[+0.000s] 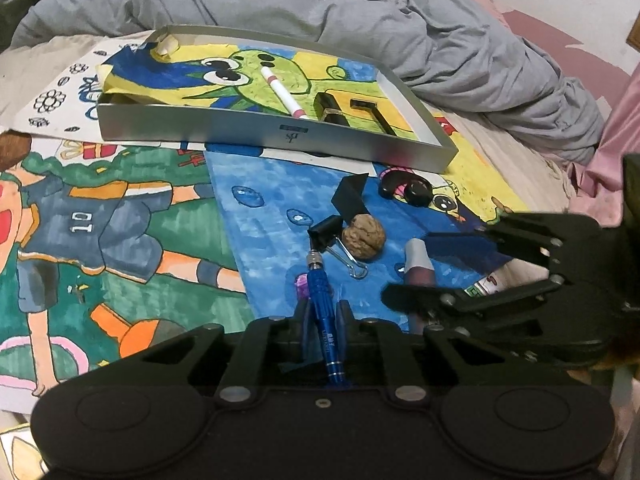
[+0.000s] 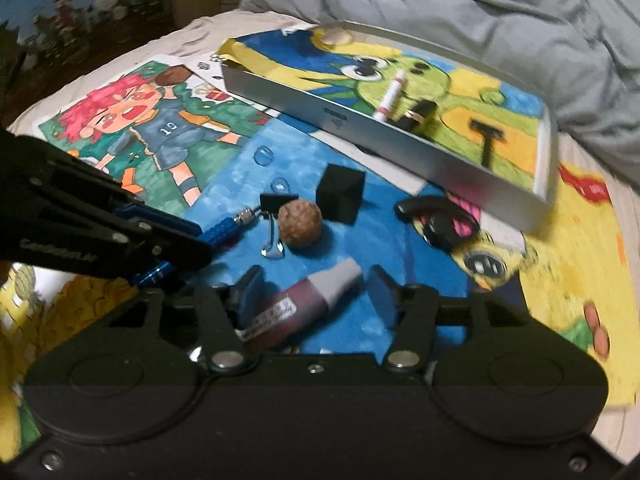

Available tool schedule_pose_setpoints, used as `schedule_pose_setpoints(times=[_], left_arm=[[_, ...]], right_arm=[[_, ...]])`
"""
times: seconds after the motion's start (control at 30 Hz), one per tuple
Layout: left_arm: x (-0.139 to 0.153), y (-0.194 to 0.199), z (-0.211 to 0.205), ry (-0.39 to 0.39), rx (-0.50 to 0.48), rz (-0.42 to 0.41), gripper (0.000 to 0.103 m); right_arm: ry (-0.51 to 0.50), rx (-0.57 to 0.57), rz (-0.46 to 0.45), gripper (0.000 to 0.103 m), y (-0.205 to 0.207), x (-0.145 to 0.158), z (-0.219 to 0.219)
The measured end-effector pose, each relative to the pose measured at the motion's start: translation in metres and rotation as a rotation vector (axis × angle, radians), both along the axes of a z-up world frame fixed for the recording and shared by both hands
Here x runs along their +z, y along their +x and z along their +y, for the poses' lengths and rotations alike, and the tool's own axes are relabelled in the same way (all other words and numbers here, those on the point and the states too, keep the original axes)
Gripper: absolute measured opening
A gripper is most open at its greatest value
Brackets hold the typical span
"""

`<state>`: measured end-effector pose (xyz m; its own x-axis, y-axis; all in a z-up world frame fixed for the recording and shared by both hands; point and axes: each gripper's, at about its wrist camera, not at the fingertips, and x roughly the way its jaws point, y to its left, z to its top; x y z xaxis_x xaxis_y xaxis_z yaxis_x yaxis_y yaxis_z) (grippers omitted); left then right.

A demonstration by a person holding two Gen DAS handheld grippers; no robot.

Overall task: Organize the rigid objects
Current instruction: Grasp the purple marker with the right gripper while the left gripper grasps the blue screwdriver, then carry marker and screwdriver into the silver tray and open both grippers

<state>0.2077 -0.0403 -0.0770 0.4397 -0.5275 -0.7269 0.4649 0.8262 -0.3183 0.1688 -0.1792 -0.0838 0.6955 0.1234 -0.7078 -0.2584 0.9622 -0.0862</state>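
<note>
Presently the left gripper clamped the blue knurled metal tool, low centre of frame. Right gripper fingers stood apart astride the dark-red grey-capped tube, not visibly pressing it.

The number 10 stood on the blue jersey of the painted footballer. A small dark logo marked the silver tray's front wall, its letters illegible.
</note>
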Motion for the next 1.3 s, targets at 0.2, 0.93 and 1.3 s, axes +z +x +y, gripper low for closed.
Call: schedule_pose_setpoints(times=[0.2, 0.93, 1.3], left_arm=[[0.002, -0.001, -0.003, 0.033, -0.005, -0.005, 0.014], [0.005, 0.002, -0.017, 0.094, -0.054, -0.025, 0.010], [0.027, -0.025, -0.010, 0.083, 0.015, -0.066, 0.010]], right_arm=[[0.019, -0.025, 0.041, 0.065, -0.008, -0.006, 0.005], [-0.101, 0.041, -0.006, 0.014, -0.024, 0.001, 0.031], [-0.079, 0.014, -0.091, 0.014, -0.039, 0.032, 0.015]])
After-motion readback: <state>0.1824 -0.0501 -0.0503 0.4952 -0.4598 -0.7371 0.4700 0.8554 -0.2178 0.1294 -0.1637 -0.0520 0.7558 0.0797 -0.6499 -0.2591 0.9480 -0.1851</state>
